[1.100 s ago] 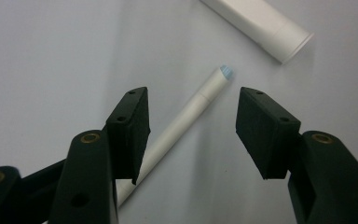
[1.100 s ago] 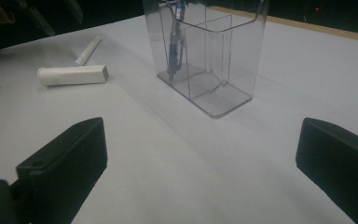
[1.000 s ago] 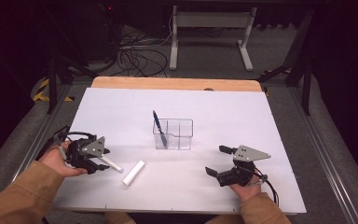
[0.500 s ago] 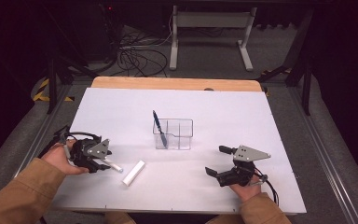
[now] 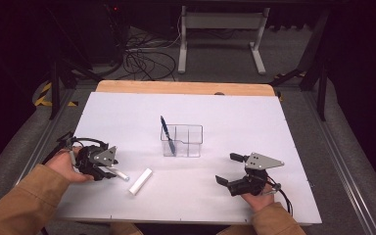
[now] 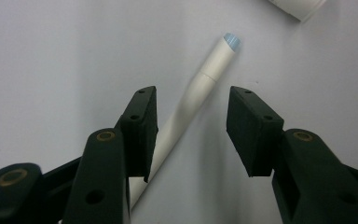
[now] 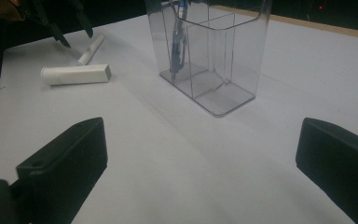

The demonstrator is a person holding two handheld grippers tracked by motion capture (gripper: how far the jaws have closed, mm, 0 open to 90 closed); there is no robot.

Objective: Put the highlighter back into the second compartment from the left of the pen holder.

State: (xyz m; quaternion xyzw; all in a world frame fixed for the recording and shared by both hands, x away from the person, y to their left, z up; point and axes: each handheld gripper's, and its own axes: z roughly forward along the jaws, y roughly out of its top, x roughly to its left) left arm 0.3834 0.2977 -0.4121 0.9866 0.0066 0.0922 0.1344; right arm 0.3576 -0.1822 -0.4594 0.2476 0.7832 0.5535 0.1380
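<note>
A dim workroom is seen, with cables and a metal stand on the floor behind; a white table [image 5: 254, 122] with a wooden far edge takes up the middle.

A white pen [image 6: 193, 100] lies flat on the sheet, framed between the fingers [image 6: 140, 126] of the left gripper [image 5: 108, 171]. It runs slantwise between them, close against one pad and apart from the other, its pale blue-tipped end pointing beyond the fingertips. The jaws have just been closing around it, but a gap is still seen on one side, so no grip is judged made yet. A white rectangular stick, possibly an eraser or cap [image 5: 141, 181], lies just past the pen's far end.

The right gripper [image 5: 226, 168] is held low over bare table, its fingers [image 7: 65, 161] spread wide with nothing between them. Ahead of them stands a clear divided organiser [image 5: 183, 141], with a blue pen [image 5: 168, 134] leaning upright in one compartment.

The step in hand is judged to be the pickup of the white pen. The next move calls for both pads to be pressed on the barrel, after which a lift and a carry to the organiser would be expected, the pen being turned upright before release.
</note>
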